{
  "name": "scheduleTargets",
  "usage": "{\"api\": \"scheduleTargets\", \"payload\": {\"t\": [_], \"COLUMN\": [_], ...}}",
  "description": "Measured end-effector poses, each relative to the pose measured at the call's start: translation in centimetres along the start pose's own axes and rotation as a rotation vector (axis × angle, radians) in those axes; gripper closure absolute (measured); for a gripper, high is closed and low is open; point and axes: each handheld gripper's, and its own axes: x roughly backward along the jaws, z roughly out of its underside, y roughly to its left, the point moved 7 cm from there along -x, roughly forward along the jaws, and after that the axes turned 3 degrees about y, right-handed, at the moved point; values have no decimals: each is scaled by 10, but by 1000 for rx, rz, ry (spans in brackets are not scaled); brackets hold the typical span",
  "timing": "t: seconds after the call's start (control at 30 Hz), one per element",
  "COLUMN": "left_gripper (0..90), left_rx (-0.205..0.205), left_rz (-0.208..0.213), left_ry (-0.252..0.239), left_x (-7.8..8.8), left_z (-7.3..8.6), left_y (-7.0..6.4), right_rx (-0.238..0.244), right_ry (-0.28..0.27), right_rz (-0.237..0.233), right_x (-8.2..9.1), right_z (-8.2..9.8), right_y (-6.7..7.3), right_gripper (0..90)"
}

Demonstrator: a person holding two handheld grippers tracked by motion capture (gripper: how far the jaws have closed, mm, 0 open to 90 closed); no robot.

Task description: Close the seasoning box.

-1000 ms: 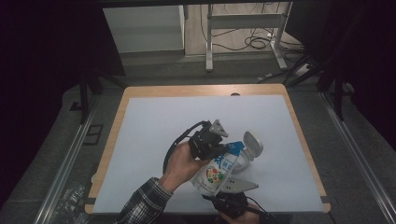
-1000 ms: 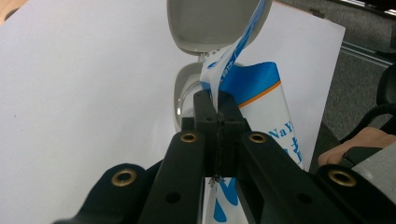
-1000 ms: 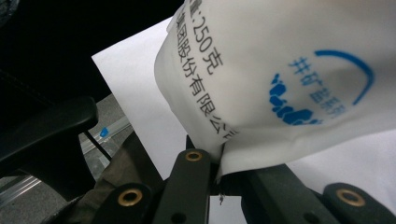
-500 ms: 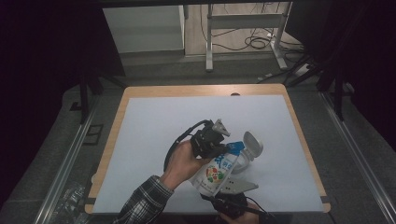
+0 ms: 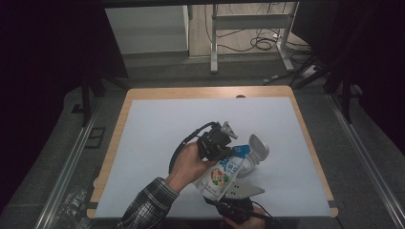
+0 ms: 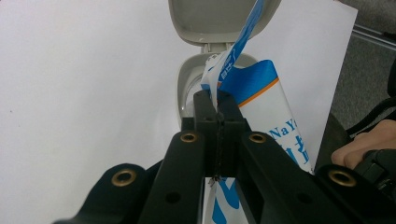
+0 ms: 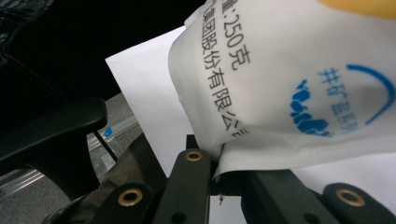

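I note the left gripper (image 5: 223, 149) clenched on the pouch (image 5: 223, 174) top, right gripper (image 5: 232, 200) clenched on its bottom, near the table's (image 5: 157, 138) front edge.

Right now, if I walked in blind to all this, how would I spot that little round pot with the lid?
Start at the white sheet that covers the wooden table, then look right of its middle, where two black tongs hold a white-and-blue plastic pouch. Just past the pouch's top end stands the small grey round container, its hinged lid flipped open. It is the lone rigid grey item there.
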Motion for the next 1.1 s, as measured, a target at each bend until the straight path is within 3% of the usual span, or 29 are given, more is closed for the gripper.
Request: {"api": "scheduleTargets", "payload": {"t": [0.27,0.7,1.1], "left_gripper": [900,900,900], "left_rx": [-14,-54,-81], "left_rz": [-2,28,13], "left_ry": [23,121,168], "left_x": [-1,-2,-5], "left_z": [-2,-7,-12], "left_y": [0,4,3], "right_rx": [17,37,40], "right_ry": [-11,-24,-40], "right_rz": [-10,-21,-34], "right_x": [2,3,5], "right_z": [-3,-5,-10], "right_y": [2,4,5], "right_gripper": [895,895,894]}}
